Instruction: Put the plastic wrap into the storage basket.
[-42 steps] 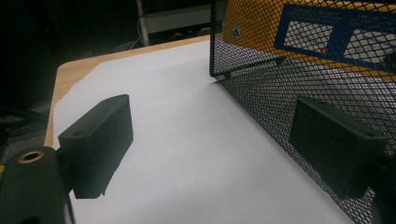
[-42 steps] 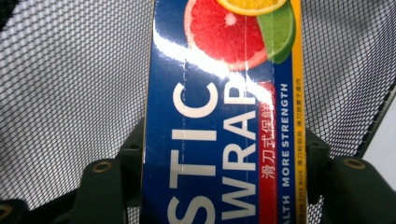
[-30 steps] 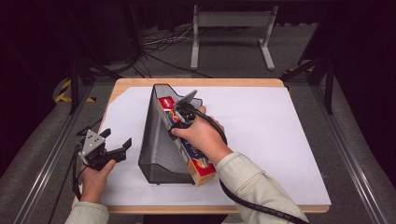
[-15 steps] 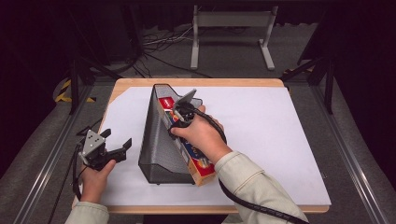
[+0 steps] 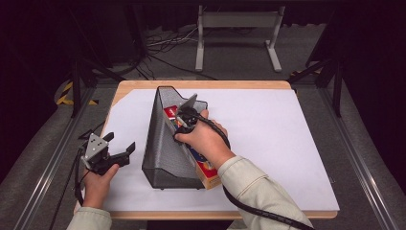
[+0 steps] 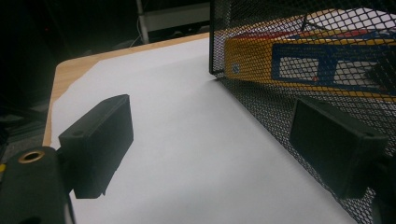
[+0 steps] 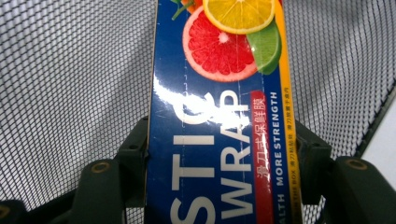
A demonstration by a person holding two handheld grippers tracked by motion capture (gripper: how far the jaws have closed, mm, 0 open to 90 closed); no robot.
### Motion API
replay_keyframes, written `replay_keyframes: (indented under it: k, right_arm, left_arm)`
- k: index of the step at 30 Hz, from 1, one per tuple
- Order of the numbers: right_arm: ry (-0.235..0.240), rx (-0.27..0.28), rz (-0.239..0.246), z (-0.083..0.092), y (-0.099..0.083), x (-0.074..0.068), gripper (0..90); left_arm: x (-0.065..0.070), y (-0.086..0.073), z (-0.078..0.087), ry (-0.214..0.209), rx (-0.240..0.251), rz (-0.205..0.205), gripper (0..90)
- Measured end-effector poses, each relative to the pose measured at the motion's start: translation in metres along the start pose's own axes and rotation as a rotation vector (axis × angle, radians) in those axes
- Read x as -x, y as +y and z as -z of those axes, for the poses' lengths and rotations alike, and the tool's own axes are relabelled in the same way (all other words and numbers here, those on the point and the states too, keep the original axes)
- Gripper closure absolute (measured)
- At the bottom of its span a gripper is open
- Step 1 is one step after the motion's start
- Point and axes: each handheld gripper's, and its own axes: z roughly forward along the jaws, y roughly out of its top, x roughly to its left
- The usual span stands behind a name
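Right gripper [image 5: 181, 125] fingers clamped shut, forearm angled inward, left gripper [image 5: 119, 152] held low, fingers spread apart

Wooden table [image 5: 201, 85], top almost fully covered by a white sheet [image 5: 277, 143]; bare wood shows along the far edge, the near edge and the far-left corner. Black mesh holder [image 5: 165, 148] stands directly on the sheet, just right of the left gripper [image 5: 122, 151], long side running near to far. Sheet right of the right gripper [image 5: 184, 117] is bare. Table stands on grey floor [image 5: 373, 143].
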Motion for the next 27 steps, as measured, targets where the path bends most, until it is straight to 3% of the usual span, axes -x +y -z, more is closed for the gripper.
replay_keyframes:
  k: [4,6,8,13,18,19,22,27]
  right_arm:
    - [0.035,0.016,-0.001,0.002,-0.001,0.003,36.7]
    - [0.053,0.061,0.016,0.006,-0.002,0.006,31.1]
    - [0.074,0.061,0.048,0.01,-0.002,0.008,23.9]
    - [0.093,0.142,0.085,0.028,-0.004,0.011,22.1]
    - [0.14,0.34,0.144,0.048,-0.01,0.016,22.4]
    - [0.14,0.34,0.144,0.048,-0.01,0.016,22.4]
    - [0.191,0.464,0.196,0.06,-0.015,0.019,21.5]
    - [0.205,0.597,0.253,0.074,-0.022,0.023,19.5]
  left_arm:
    - [0.0,0.0,0.0,0.0,-0.001,0.001,14.6]
    - [0.0,0.0,-0.001,-0.001,-0.005,0.001,14.7]
    - [0.0,0.0,-0.001,-0.002,-0.006,0.002,14.6]
    - [-0.001,-0.002,0.0,0.0,-0.008,0.002,14.7]
    - [-0.002,-0.003,0.004,0.01,-0.006,0.007,14.7]
    - [-0.002,-0.003,0.004,0.01,-0.006,0.007,14.6]
    - [-0.003,-0.003,0.004,0.009,-0.002,0.017,14.6]
    - [-0.002,-0.003,0.002,0.005,-0.001,0.016,14.6]
